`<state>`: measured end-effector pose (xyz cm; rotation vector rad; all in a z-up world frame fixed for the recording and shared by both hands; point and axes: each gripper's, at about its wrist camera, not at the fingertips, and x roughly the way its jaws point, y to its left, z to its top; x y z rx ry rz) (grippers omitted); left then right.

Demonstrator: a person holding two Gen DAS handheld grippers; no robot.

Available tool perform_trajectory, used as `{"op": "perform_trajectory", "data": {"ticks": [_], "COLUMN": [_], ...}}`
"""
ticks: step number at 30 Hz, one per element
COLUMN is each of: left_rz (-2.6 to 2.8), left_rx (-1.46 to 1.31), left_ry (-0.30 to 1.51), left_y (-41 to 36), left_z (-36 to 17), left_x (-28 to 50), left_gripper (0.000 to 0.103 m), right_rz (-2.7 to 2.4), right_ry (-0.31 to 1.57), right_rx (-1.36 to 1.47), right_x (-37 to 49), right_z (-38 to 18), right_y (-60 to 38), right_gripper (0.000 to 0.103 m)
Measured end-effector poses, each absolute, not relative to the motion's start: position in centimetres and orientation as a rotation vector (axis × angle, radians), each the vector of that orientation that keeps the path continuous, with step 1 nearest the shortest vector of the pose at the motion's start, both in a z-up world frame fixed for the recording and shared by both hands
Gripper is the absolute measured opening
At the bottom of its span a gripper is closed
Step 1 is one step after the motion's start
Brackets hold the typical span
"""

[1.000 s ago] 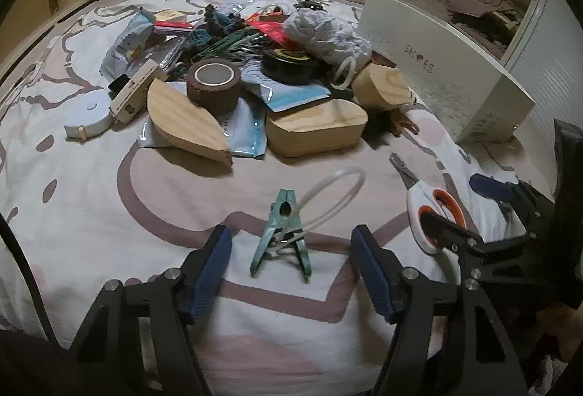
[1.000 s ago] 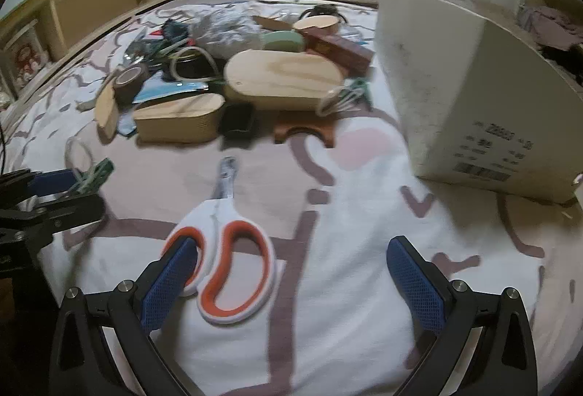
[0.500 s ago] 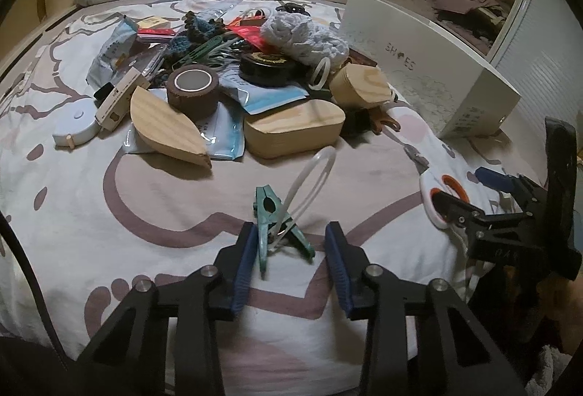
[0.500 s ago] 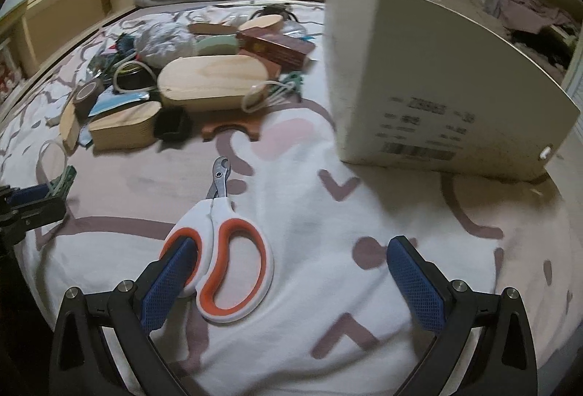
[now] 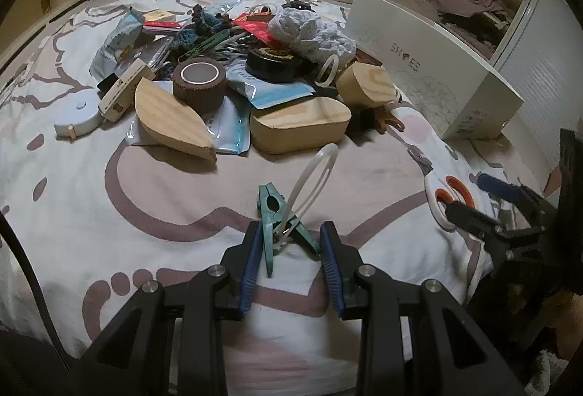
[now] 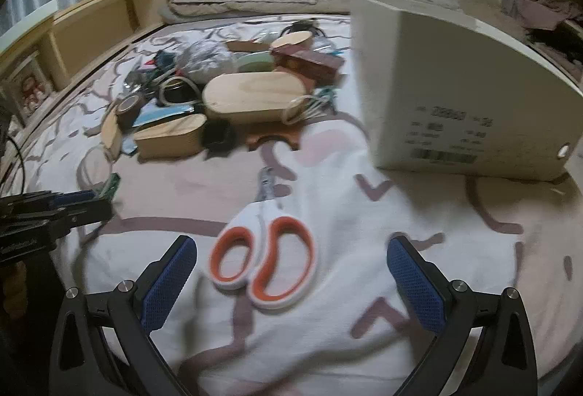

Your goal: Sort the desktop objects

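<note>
Left tool: pads closed against both handles of the green clip, which lies on the near bed sheet with a white ring threaded through it. Right tool: spread wide, gripping nothing, scissors lying between its fingers. White box far right.

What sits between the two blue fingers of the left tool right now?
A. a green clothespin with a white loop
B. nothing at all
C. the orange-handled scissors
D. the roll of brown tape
A: in the left wrist view the left tool has its blue fingers closed in on the handles of the green clothespin, with the white loop sticking up from it.
</note>
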<state>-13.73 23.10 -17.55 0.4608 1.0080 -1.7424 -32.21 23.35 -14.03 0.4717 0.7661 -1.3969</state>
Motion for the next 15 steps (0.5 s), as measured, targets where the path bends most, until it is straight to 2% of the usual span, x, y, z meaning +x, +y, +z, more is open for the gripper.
{"op": "perform_trajectory", "data": {"ticks": [6, 7, 11, 15], "left_rz": [-1.742, -1.741, -1.739, -1.724], "left_rx": [0.451, 0.451, 0.449, 0.436], "left_ry": [1.025, 1.025, 1.03, 1.032], "left_y": [23.0, 23.0, 22.9, 22.9], "left_z": [-17.7, -17.7, -17.7, -17.8], "left_x": [-13.6, -13.6, -13.6, -13.6], "left_gripper": [0.033, 0.033, 0.033, 0.033], "right_rz": [-1.403, -1.555, -1.559, -1.553], "right_ry": [0.803, 0.771, 0.755, 0.744], "right_rx": [0.422, 0.485, 0.473, 0.441], "right_x": [-31.1, -31.0, -31.0, -30.7], "right_z": [-15.2, -15.2, -15.4, -15.8], "right_y": [23.3, 23.2, 22.9, 22.7], "right_gripper": [0.103, 0.103, 0.094, 0.091]}}
